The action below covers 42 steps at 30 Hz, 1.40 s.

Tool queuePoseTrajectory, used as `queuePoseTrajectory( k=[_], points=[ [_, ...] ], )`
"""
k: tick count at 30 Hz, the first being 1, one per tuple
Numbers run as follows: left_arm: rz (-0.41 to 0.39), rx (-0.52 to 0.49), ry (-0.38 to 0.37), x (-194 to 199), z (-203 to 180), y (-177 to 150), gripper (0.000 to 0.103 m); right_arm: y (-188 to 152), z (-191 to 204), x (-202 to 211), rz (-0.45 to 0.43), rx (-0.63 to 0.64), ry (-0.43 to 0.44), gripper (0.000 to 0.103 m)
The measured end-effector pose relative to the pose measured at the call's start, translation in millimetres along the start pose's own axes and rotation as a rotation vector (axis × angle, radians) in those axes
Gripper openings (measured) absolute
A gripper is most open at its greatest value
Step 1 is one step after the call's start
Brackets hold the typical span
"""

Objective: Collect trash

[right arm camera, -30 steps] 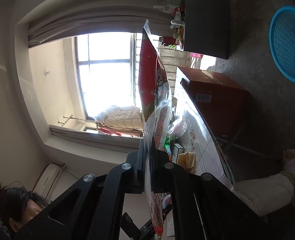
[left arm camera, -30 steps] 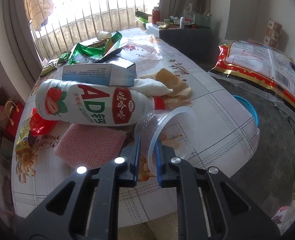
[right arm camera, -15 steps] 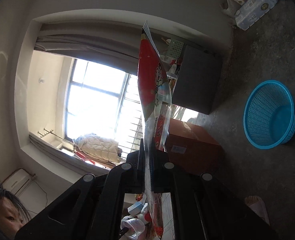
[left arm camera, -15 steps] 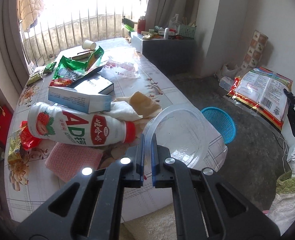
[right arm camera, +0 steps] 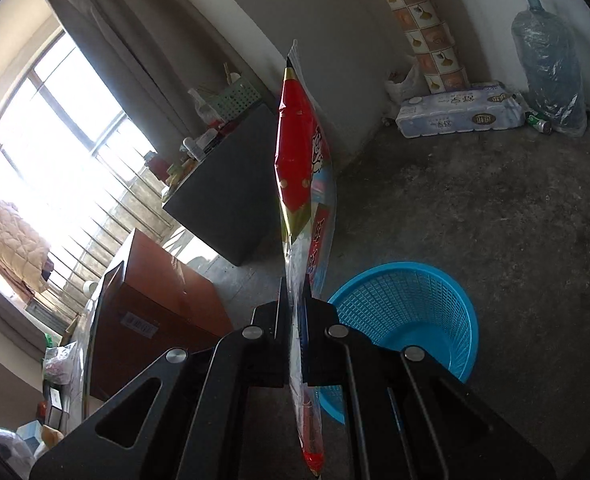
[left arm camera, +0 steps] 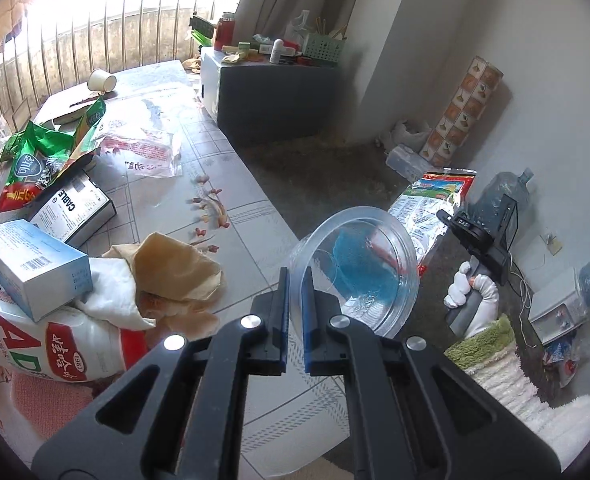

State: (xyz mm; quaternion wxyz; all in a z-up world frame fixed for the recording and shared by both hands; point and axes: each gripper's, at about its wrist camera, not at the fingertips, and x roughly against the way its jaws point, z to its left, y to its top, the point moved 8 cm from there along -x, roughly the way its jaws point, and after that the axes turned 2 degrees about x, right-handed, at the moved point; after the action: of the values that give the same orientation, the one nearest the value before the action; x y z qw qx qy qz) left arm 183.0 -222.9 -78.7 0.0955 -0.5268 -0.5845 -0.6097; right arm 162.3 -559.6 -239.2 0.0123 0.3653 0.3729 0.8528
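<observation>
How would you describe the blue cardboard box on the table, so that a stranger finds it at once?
Look at the tiled table in the left wrist view, near its cluttered left edge. There the light blue box rests on the strawberry drink bottle, beside a white and brown cloth. Unlike the black and white box behind it, it shows a barcode on a pale blue side.

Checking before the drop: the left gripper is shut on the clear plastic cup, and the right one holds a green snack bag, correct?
Not quite. In the right wrist view the right gripper pinches a red printed plastic bag, not green. The left gripper is indeed shut on the clear plastic cup.
</observation>
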Motion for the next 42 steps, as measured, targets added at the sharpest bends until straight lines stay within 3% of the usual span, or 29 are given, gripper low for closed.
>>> queuePoseTrajectory(
  k=[5, 11, 18, 25, 30, 31, 32, 34, 39, 42],
  points=[
    [0.019, 0.001, 0.021, -13.6, 8.9, 4.8, 0.004, -48.1, -22.0, -93.6, 0.109, 0.036, -0.131, 0.004],
    [0.039, 0.002, 0.037, -21.4, 17.4, 5.4, 0.004, -111.2, -41.7, -165.5, 0.363, 0.033, -0.199, 0.004],
    [0.039, 0.009, 0.037, -21.9, 22.1, 6.1, 0.004, -147.1, -54.8, -200.3, 0.637, 0.007, -0.207, 0.004],
    [0.036, 0.005, 0.023, -19.0, 16.7, 2.8, 0.004, -159.9, -65.5, -220.8, 0.770, 0.140, -0.300, 0.005],
    [0.028, 0.002, 0.023, -15.6, 15.5, 3.6, 0.004, -147.2, -52.7, -201.9, 0.710, 0.137, -0.235, 0.011],
    [0.028, 0.003, 0.021, -15.4, 15.1, 3.6, 0.004, -143.5, -49.5, -195.6, 0.693, 0.138, -0.212, 0.018],
    [0.030, 0.005, 0.017, -15.3, 14.2, 3.5, 0.004, -138.5, -46.7, -189.2, 0.672, 0.141, -0.193, 0.033],
    [0.036, 0.005, 0.006, -15.8, 10.9, 2.7, 0.004, -128.6, -37.2, -174.3, 0.629, 0.159, -0.134, 0.045],
    [0.037, -0.025, -0.009, -14.7, -2.9, 2.0, 0.004, -103.7, 3.4, -128.8, 0.527, 0.239, 0.011, 0.052],
    [0.034, -0.036, -0.017, -14.5, -11.6, 3.5, 0.004, -91.1, 28.9, -97.2, 0.472, 0.218, 0.135, 0.052]
  ],
)
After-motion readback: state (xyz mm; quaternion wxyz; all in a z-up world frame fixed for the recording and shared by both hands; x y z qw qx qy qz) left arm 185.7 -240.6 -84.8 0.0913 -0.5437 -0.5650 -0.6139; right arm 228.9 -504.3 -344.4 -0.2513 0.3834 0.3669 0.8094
